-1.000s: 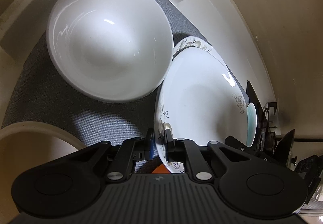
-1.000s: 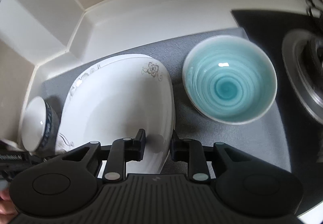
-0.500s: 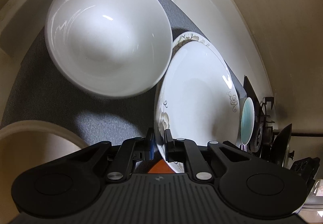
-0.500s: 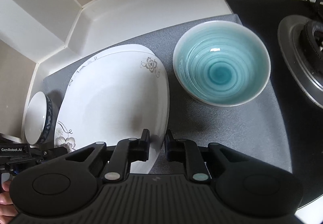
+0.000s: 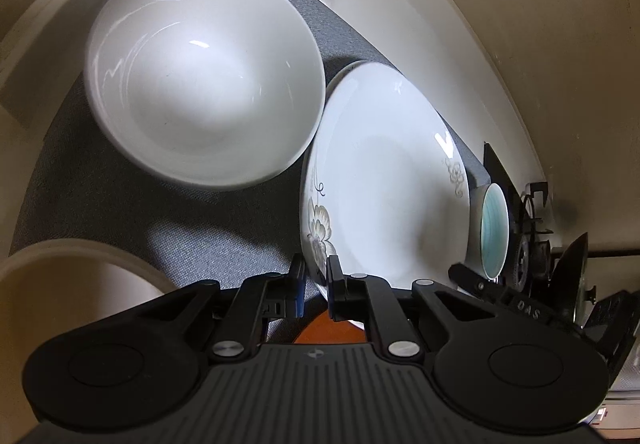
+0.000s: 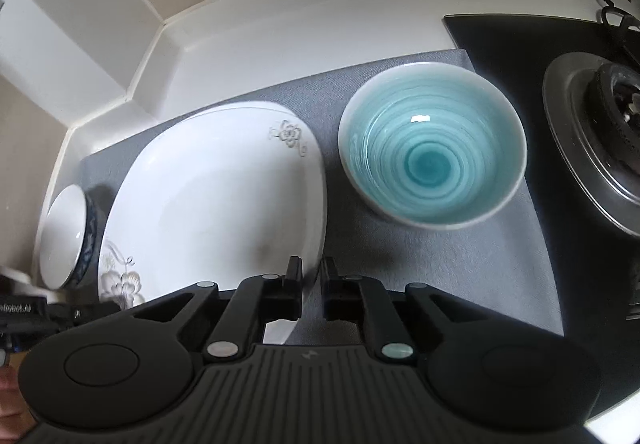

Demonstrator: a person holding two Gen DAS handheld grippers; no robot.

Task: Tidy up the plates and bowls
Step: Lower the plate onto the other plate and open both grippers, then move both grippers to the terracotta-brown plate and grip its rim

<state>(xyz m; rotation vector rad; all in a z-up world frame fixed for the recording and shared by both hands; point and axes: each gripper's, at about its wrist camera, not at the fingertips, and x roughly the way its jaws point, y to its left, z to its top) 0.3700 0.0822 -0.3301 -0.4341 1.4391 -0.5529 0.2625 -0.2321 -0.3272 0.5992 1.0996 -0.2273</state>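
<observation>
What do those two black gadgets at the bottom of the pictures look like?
Both are matte black plastic. The left gripper and right gripper each have a ribbed body, two round side discs, silver pivot screws and two short squarish fingers. The left one shows a blue strip by one finger.

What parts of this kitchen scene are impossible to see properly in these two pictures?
- Left view: the plate's near rim, behind the left claw.
- Right view: the white bowl's far side, behind the plate.
- Right view: the stove burner, cut off by the picture's edge.
- Left view: the blue bowl, seen edge-on, small.
</observation>
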